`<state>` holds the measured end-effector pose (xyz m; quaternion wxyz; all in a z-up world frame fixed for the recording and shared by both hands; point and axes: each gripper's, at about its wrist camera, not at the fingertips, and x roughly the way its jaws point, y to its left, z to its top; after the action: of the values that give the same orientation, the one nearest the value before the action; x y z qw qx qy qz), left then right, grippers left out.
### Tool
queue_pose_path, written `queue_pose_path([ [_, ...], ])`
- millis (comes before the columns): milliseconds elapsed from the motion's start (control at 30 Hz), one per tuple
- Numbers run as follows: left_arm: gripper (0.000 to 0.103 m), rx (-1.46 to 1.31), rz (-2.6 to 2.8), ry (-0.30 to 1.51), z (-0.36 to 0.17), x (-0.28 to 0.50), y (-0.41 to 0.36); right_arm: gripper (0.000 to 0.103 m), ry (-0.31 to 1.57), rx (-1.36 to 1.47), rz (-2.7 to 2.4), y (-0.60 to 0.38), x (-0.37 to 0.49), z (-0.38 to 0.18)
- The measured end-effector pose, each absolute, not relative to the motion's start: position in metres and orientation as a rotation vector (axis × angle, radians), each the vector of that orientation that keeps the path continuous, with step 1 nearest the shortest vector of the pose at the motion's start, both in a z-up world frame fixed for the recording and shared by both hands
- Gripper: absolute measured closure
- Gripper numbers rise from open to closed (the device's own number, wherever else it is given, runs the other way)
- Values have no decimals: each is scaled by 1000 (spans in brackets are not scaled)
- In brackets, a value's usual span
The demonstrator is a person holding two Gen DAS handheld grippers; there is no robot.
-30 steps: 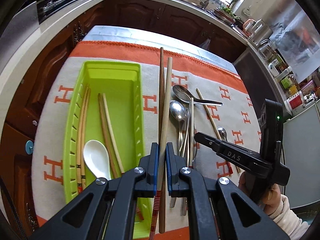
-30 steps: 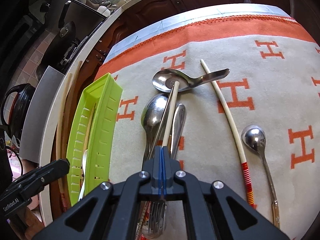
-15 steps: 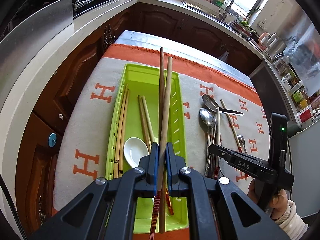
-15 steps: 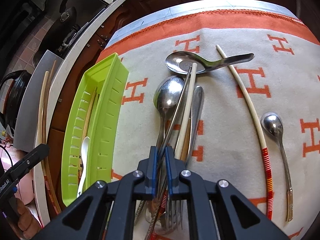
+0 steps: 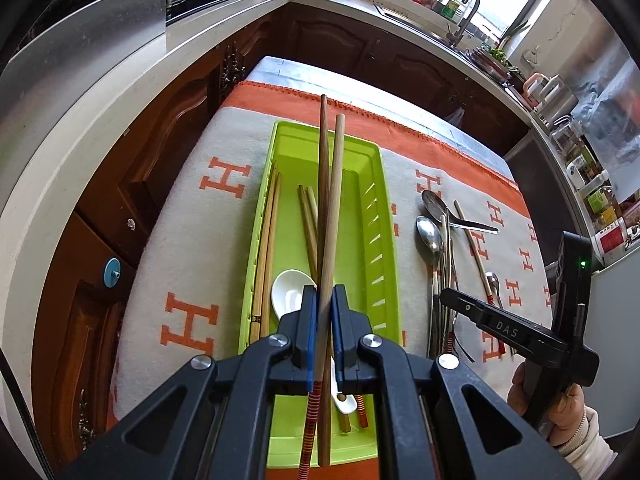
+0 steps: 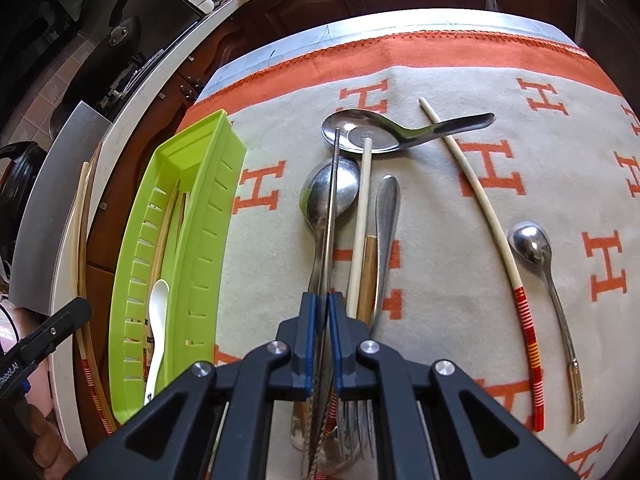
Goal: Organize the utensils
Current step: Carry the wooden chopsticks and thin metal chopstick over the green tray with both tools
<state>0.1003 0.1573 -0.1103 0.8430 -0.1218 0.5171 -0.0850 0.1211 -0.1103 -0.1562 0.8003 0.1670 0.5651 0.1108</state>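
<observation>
Chopsticks [image 5: 329, 216], a pair of two long wooden sticks, are pinched between the closed jaws of the left gripper [image 5: 325, 312], which hangs over the green tray [image 5: 384, 216] near the left edge of the table. The pair runs forward from the jaws along the tray's length, its slim tips toward the far end wall and its red-banded butts behind the pads over the near end, so that its long axis lies almost parallel to the tray's long walls; the two sticks cross slightly just ahead of the grip. Below it, inside the tray, lie a white spoon [image 5: 289, 294] and further chopsticks, along the left wall and down the middle. The placement is judged to turn on this match of axes: the pair appears already over the tray floor and needs mainly to go down. The right gripper [image 6: 325, 316] stands over the bundle of metal cutlery on the orange-and-grey cloth [image 6: 460, 240], to the right of the tray; its jaws are closing, nearly together, on a thin metal chopstick [image 6: 331, 216] that runs straight away from the pads over a steel spoon [image 6: 328, 192]. A red-banded white chopstick [image 6: 492, 224] and a small spoon [image 6: 532, 248] lie apart toward the right edge
</observation>
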Motion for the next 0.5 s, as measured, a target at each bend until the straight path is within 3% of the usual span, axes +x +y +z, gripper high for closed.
queue_pose_path([
  [500,98,-262,-166,1095,-120,97,169,97,1142,451,380,-99,106,-96],
])
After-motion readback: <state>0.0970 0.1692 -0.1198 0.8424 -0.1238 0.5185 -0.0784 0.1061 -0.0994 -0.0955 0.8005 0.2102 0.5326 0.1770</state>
